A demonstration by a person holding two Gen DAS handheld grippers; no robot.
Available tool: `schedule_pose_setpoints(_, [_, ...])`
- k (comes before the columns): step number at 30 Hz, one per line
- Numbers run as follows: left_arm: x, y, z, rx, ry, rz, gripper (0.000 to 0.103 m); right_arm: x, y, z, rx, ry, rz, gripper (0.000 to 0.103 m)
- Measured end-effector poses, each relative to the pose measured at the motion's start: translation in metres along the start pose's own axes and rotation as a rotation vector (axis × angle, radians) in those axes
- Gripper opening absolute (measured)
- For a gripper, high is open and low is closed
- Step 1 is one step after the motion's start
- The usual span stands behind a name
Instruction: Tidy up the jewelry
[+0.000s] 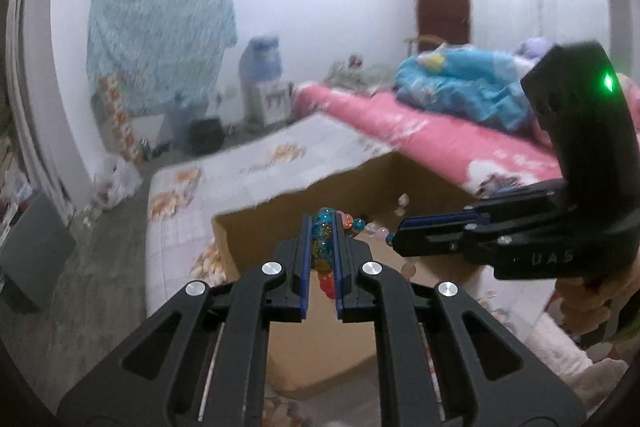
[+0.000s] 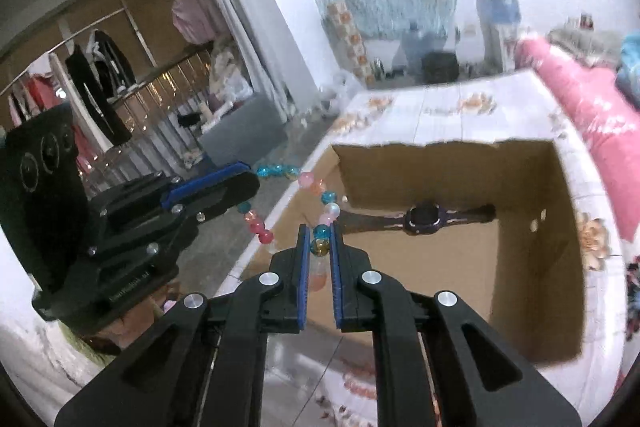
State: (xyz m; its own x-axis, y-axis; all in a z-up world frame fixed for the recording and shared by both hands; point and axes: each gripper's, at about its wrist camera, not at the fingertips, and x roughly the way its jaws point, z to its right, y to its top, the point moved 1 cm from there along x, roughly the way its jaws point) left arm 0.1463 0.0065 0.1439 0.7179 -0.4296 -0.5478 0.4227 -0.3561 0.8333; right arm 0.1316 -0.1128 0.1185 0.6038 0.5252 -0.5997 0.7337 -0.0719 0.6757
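Left tongs (image 1: 323,227), right tongs (image 1: 394,239) marked "UAS"

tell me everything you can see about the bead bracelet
The bead bracelet is a loop of round, glossy, glass-like beads in blue, amber, orange, red, pink and pale white. It hangs in the air above the open cardboard box, stretched between two claws: the left claw is shut on its blue-to-red stretch, and the right claw is shut on a blue and an amber bead. Nothing else touches it.
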Motion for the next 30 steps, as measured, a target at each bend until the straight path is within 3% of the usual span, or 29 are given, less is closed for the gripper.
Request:
schedule_pose_setpoints(5, [0.034,-0.024,-0.018,-0.025,0.028,-0.134,0.009,0.061,0.0,0.022,0.082,-0.001,-0.201,0.01])
schedule_pose_setpoints(10, [0.048,-0.041,-0.026,-0.016,0.063,-0.22,0.009,0.095,-0.006,0.028,0.118,-0.03,-0.319,0.011])
schedule_pose_setpoints(12, [0.047,-0.045,-0.028,-0.002,0.074,-0.233,0.02,0.101,-0.006,0.029,0.128,-0.043,-0.339,0.011])
schedule_pose_setpoints(14, [0.044,-0.046,-0.027,0.007,0.089,-0.229,0.028,0.1,-0.006,0.029,0.132,-0.048,-0.328,0.015])
schedule_pose_setpoints(16, [0.04,-0.045,-0.025,0.014,0.097,-0.219,0.029,0.097,-0.004,0.029,0.132,-0.055,-0.313,0.019])
schedule_pose_setpoints(20, [0.027,-0.043,-0.025,0.008,0.11,-0.186,0.041,0.079,-0.004,0.033,0.148,-0.052,-0.256,0.025])
schedule_pose_setpoints(26, [-0.004,-0.045,-0.021,-0.02,0.1,-0.111,0.055,0.026,-0.012,0.031,0.173,-0.052,-0.084,0.039])
schedule_pose_setpoints(30, [-0.026,-0.051,-0.014,-0.049,0.071,-0.06,0.065,0.0,-0.022,0.02,0.146,-0.053,-0.018,0.044])
